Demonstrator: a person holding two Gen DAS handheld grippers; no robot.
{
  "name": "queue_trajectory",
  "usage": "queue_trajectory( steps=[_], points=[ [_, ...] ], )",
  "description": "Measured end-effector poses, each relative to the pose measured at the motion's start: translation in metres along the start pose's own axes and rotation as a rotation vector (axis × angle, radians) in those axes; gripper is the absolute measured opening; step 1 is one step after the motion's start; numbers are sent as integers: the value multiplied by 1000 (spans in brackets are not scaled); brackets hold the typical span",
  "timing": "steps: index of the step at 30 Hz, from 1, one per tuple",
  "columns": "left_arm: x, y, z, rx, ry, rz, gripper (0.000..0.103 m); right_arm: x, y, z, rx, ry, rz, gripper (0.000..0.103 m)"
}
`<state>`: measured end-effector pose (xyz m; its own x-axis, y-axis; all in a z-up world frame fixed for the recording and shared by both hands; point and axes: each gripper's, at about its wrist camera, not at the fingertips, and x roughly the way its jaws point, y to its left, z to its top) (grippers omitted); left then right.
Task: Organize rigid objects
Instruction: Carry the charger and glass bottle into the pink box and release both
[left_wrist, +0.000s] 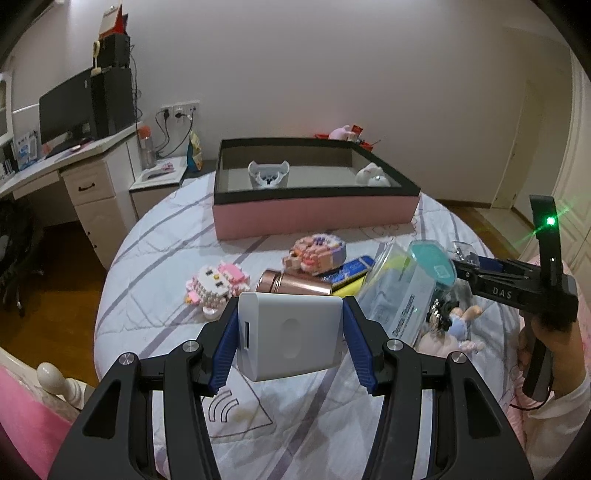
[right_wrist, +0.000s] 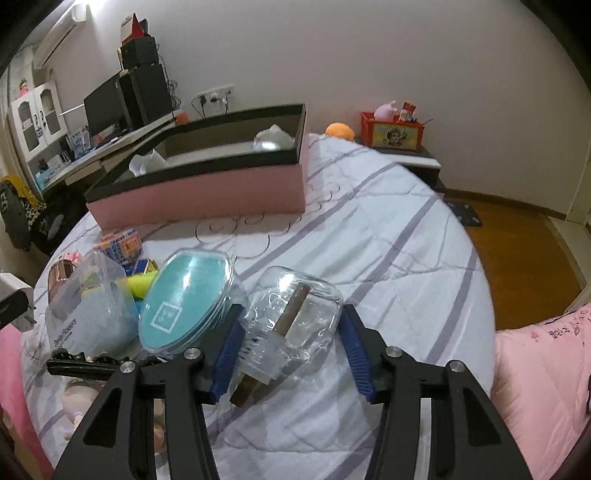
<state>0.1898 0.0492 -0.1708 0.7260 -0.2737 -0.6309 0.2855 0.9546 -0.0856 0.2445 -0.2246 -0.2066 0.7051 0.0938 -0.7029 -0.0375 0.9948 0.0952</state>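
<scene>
My left gripper (left_wrist: 290, 334) is shut on a white charger block (left_wrist: 290, 334) and holds it above the bed. My right gripper (right_wrist: 291, 341) is shut on a clear glass jar (right_wrist: 295, 317) with a brown stick inside; the gripper also shows in the left wrist view (left_wrist: 480, 271). The pink box with a black rim (left_wrist: 314, 216) sits at the far side of the bed, open, with a white holder (left_wrist: 267, 175) and a white toy (left_wrist: 373, 177) inside. It also shows in the right wrist view (right_wrist: 207, 195).
On the bed lie a pink brick cat (left_wrist: 218, 284), a brick figure (left_wrist: 319, 254), a copper tube (left_wrist: 295, 284), a teal-lidded round case (right_wrist: 188, 302), a clear plastic pack (right_wrist: 92, 310) and a doll (left_wrist: 454, 325). A desk (left_wrist: 55, 162) stands left, a red crate (right_wrist: 393, 131) at the back right.
</scene>
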Motion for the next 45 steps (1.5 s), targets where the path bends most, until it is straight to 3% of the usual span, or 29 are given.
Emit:
queue_trajectory(
  steps=[5,15,27,37,45],
  points=[
    [-7,-7,16,14,-37,-7,55,-26,9,9,-15,-60,-4,53],
    [-33,-24,70,31,-202,7,55,-90,60,51,-101,-257,74,53],
    [-21,-25,127,29,-319,94,55,-85,82,99,-125,-331,103,53],
    [45,-16,177,60,-274,147,55,-36,81,152,-150,-281,113,53],
    [140,-5,194,89,-87,180,55,50,79,176,-165,-98,94,54]
  ],
)
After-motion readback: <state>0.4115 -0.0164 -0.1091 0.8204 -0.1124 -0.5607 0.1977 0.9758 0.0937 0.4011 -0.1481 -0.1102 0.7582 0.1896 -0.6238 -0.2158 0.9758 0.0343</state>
